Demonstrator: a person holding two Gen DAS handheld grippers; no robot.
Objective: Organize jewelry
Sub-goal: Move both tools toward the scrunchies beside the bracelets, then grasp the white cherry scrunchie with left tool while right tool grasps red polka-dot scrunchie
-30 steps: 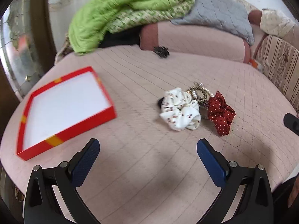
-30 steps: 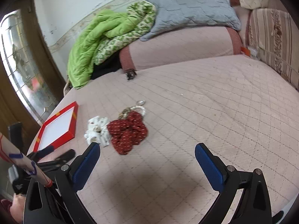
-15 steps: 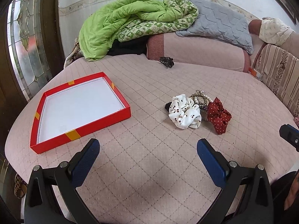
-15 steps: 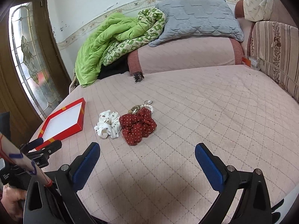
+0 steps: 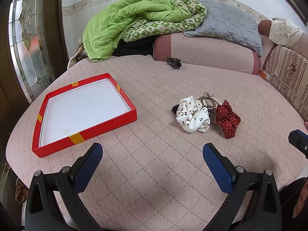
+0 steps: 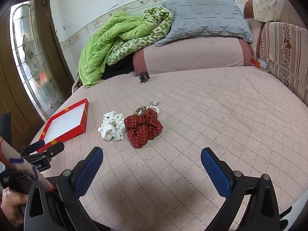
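Note:
A white cherry-print scrunchie (image 5: pixel 193 117) (image 6: pixel 112 125), a red dotted scrunchie (image 5: pixel 227 118) (image 6: pixel 142 128) and a tangle of bead and pearl bracelets (image 5: pixel 208 101) (image 6: pixel 147 109) lie together on the pink quilted bed. An empty red tray with a white floor (image 5: pixel 84 127) (image 6: pixel 63 133) sits to their left. My left gripper (image 5: pixel 153 154) is open and empty, hovering short of the pile and tray. My right gripper (image 6: pixel 152 156) is open and empty, just short of the red scrunchie. The left gripper shows in the right wrist view (image 6: pixel 41 148).
A dark claw hair clip (image 5: pixel 173 62) (image 6: pixel 144 77) lies at the far edge by the pink bolster (image 5: pixel 207 52). A green quilt (image 5: pixel 134 27) and grey pillow (image 5: pixel 227 25) are piled behind. A striped headboard (image 6: pixel 284 57) is at right, a glass door (image 6: pixel 30 63) at left.
Both grippers have pulled back and up from the bed, so the tray and scrunchies sit farther off and more of the room shows. Nothing on the bed moved. Both stay open.

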